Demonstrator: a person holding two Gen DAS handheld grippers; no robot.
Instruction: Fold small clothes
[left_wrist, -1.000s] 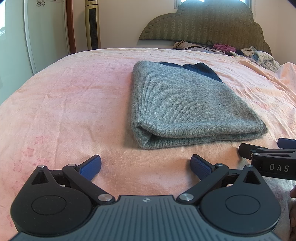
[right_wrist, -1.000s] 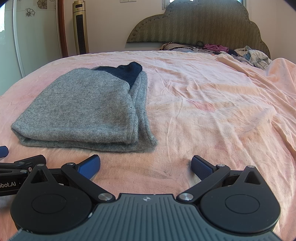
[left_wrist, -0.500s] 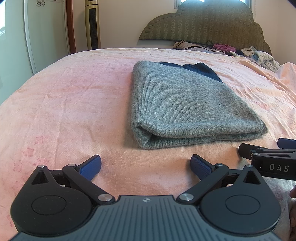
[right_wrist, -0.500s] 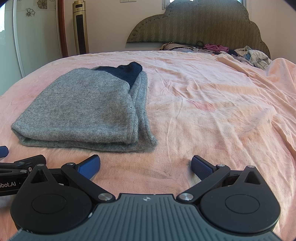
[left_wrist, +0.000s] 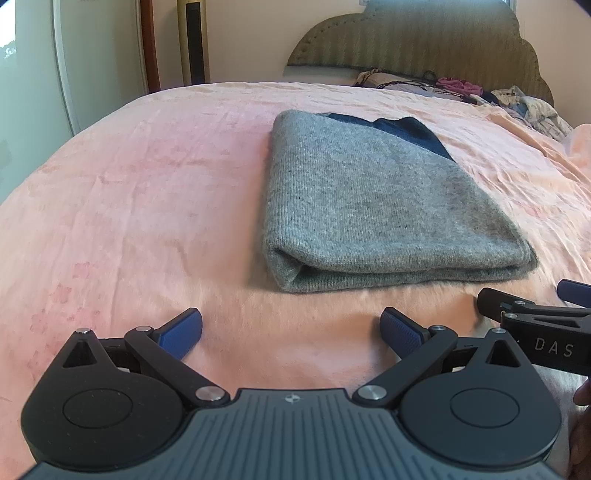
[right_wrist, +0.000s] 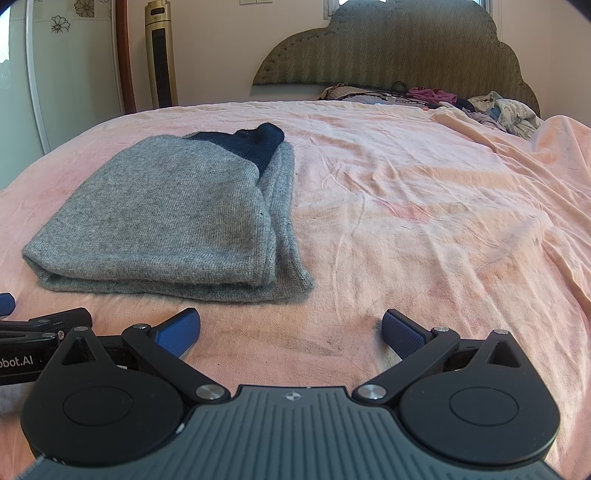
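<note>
A grey knitted garment (left_wrist: 376, 206) with a dark blue part at its far end lies folded into a flat rectangle on the pink bed sheet (left_wrist: 129, 206). In the right wrist view the same garment (right_wrist: 173, 218) sits left of centre. My left gripper (left_wrist: 291, 330) is open, low over the sheet, just short of the garment's near edge, with nothing between its blue pads. My right gripper (right_wrist: 291, 330) is open too, to the right of the garment's near corner, and holds nothing. Each gripper shows at the edge of the other's view.
A heap of loose clothes (right_wrist: 495, 110) and a cable lie by the padded headboard (right_wrist: 399, 48) at the far end. A tall tower fan (right_wrist: 159, 55) and a white door stand beyond the bed's left side. The sheet (right_wrist: 443, 206) is wrinkled to the right.
</note>
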